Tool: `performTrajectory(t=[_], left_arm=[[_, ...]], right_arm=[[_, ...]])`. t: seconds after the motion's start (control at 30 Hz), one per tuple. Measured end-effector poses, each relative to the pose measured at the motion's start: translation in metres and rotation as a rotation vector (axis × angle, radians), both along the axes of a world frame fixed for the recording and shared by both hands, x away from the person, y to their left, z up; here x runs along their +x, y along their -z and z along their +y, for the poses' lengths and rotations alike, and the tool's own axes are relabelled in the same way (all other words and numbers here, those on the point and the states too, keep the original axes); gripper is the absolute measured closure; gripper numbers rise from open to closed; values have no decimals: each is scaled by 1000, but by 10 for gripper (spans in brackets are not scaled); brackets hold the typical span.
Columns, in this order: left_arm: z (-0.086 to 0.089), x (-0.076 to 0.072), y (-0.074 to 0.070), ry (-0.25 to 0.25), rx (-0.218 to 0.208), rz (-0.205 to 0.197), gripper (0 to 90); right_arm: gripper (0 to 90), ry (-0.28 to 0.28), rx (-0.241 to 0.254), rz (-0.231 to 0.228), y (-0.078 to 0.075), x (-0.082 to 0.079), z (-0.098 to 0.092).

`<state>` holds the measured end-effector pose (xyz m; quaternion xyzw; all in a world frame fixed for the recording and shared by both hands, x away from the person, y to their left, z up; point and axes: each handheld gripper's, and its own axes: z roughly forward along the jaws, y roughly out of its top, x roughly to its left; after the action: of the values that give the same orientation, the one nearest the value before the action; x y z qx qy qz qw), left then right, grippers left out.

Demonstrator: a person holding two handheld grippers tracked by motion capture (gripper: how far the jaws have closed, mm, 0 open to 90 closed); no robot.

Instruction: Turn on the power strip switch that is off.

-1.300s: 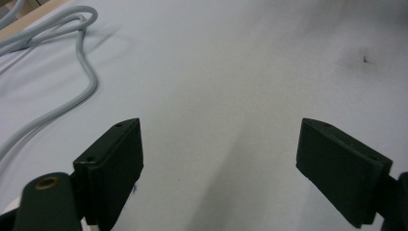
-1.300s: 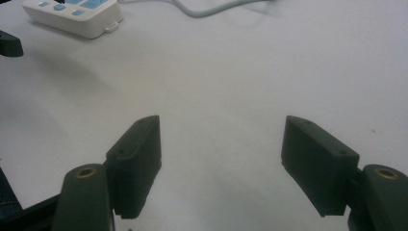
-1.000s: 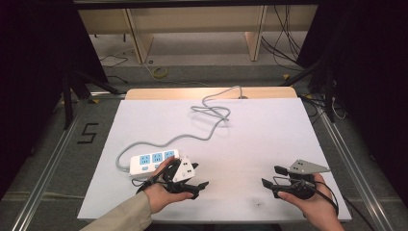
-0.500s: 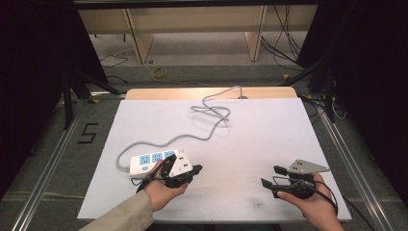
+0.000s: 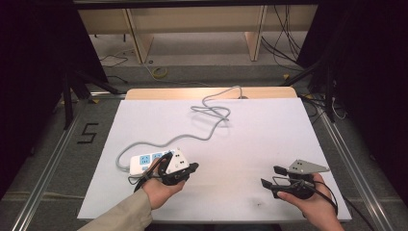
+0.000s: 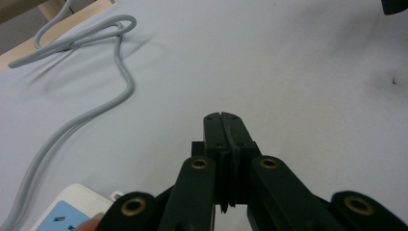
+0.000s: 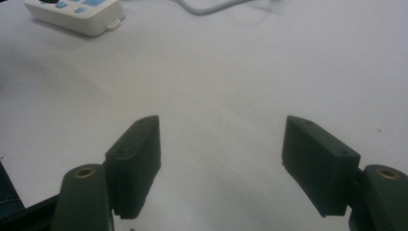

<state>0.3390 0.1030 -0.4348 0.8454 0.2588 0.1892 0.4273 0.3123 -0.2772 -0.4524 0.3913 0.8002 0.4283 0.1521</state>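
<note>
The strip, white w/ blue sockets, lies flat on the sheet, near-left part, just beside the left gripper; whether they touch can't be told. In the left gripper view its corner sits bottom left, a fingertip at its edge, and in the right gripper view it shows top left. Its grey cord runs from the strip's left end, curves across the sheet, loops mid-table and goes off the far edge. Left gripper: jaws have just been closing, now pressed flat together w/ nothing between, tips over bare sheet. Right gripper is well apart at near right, jaws wide w/ nothing between, over bare sheet, pointing left toward the strip.
</note>
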Motion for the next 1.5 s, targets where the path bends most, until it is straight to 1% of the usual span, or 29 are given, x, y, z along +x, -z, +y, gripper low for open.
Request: performTrajectory(t=[0.13,0.17,0.37,0.47,0.5,0.77,0.93,0.97,1.5], left_arm=[[2,0,-1,-11,2,0,896],[4,1,-1,-12,7,-6,896],[8,2,0,-26,12,1,897],[10,2,-1,-28,0,9,897],[11,3,-1,-27,-14,23,897],[15,4,-2,-41,-3,12,897],[17,5,-2,-48,-1,14,897],[18,5,-2,-52,-6,13,897],[27,7,-4,-84,-7,8,898]], right_arm=[[303,0,1,-3,0,0,0],[303,0,-1,-1,0,0,0],[304,-2,-2,0,0,-1,0],[304,-2,-3,0,0,-1,0],[304,-3,-2,1,0,0,0],[304,-3,-2,2,0,0,0],[303,-6,-3,5,0,0,0],[304,-6,-3,4,0,0,0],[303,-2,-6,0,0,0,-1]])
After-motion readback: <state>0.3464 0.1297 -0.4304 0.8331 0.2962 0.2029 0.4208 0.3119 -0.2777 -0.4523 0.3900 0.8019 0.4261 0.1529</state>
